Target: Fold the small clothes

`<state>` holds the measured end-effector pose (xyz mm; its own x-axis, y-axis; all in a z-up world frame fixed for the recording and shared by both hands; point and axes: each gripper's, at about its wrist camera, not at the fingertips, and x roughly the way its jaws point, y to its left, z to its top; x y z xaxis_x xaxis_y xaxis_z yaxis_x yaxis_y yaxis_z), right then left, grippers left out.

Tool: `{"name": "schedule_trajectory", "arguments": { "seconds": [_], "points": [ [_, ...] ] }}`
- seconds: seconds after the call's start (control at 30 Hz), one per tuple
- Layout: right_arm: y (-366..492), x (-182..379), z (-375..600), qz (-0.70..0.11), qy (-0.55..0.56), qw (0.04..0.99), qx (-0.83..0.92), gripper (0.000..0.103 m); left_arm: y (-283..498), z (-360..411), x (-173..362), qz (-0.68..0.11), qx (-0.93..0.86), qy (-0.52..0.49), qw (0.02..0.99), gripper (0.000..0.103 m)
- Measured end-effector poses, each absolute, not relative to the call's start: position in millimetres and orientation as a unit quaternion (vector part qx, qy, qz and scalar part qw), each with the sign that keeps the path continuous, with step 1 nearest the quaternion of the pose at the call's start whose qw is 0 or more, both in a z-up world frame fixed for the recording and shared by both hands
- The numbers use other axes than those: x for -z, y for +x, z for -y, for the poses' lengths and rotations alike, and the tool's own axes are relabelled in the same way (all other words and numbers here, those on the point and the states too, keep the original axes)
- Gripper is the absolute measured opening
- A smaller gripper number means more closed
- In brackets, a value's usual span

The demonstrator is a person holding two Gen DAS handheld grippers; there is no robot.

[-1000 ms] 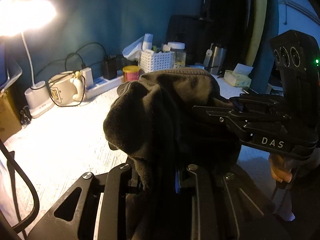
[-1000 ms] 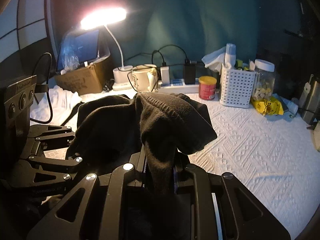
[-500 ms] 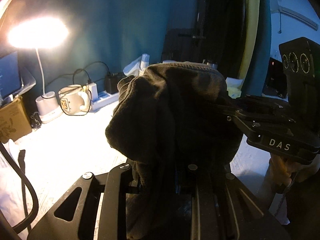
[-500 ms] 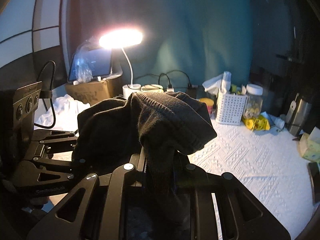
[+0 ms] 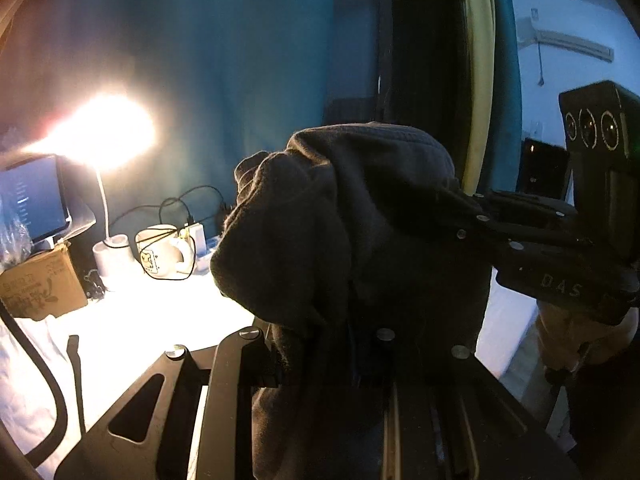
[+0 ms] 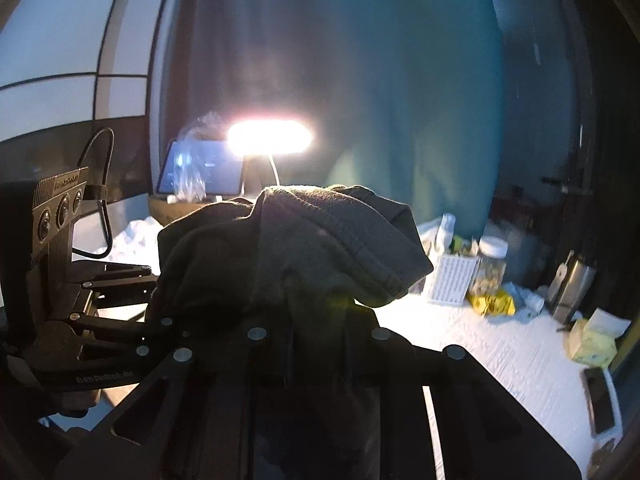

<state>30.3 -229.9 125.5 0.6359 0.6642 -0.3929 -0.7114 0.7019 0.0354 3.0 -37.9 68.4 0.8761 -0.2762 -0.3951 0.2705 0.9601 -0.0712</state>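
Observation:
A dark, bunched garment (image 5: 344, 216) hangs between both grippers, lifted well above the white table. My left gripper (image 5: 320, 364) is shut on one part of it; the cloth drapes over the jaws and hides the fingertips. My right gripper (image 6: 316, 340) is shut on another part of the same garment (image 6: 304, 252), with a ribbed hem folded over on the right. The right gripper also shows at the right of the left wrist view (image 5: 532, 248), and the left gripper at the left of the right wrist view (image 6: 92, 320).
A lit desk lamp (image 6: 270, 140), a tablet on a cardboard box (image 5: 38, 292), a mug (image 5: 160, 250) and cables stand at the back. A white basket (image 6: 452, 280), jar (image 6: 490, 268), tissue pack (image 6: 592, 340) and phone (image 6: 598, 400) lie on the white textured table (image 6: 500, 352).
Both grippers have risen with the garment; the table and its clutter have dropped lower in both views, and the cameras have tilted upward toward the wall.

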Motion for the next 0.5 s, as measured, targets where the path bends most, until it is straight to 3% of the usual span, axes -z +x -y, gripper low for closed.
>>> {"name": "schedule_trajectory", "arguments": {
  "seconds": [0.5],
  "points": [
    [-13.2,-174.3,205.3,-0.111,-0.077,0.899,-0.416,0.019,-37.4,1.7,-106.0,-0.137,0.104,-0.028,0.985,0.02]
  ]
}}
